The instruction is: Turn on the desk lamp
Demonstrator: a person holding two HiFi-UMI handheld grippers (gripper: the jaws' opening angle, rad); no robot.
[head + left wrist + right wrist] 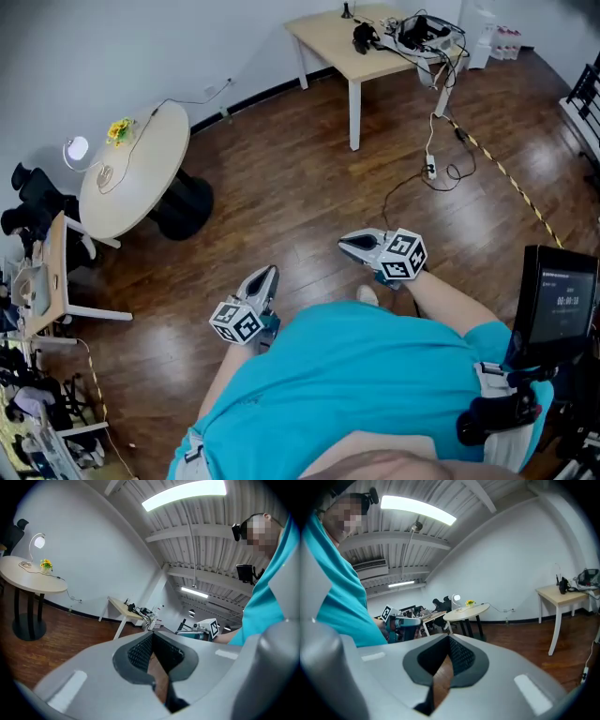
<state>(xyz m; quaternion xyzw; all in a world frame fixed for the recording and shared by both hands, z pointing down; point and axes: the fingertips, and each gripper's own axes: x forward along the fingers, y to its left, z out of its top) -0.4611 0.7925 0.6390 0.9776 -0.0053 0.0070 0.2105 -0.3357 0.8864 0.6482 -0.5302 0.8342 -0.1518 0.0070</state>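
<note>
The desk lamp (75, 148) stands on the far edge of a round white table (141, 183), its round head glowing. It also shows as a curved white lamp (37, 542) in the left gripper view and as a small bright spot, the lamp (456, 599), in the right gripper view. Both grippers are held close to the person's body, far from the table. My left gripper (271, 273) is shut with nothing in it, its tips meeting. My right gripper (344, 245) is shut and empty too.
Yellow flowers (119, 130) and a cord lie on the round table beside the lamp. A rectangular wooden table (330, 36) with cables stands at the back. A power strip (430, 170) lies on the wood floor. A screen (558, 298) stands at right; a cluttered desk (42, 281) at left.
</note>
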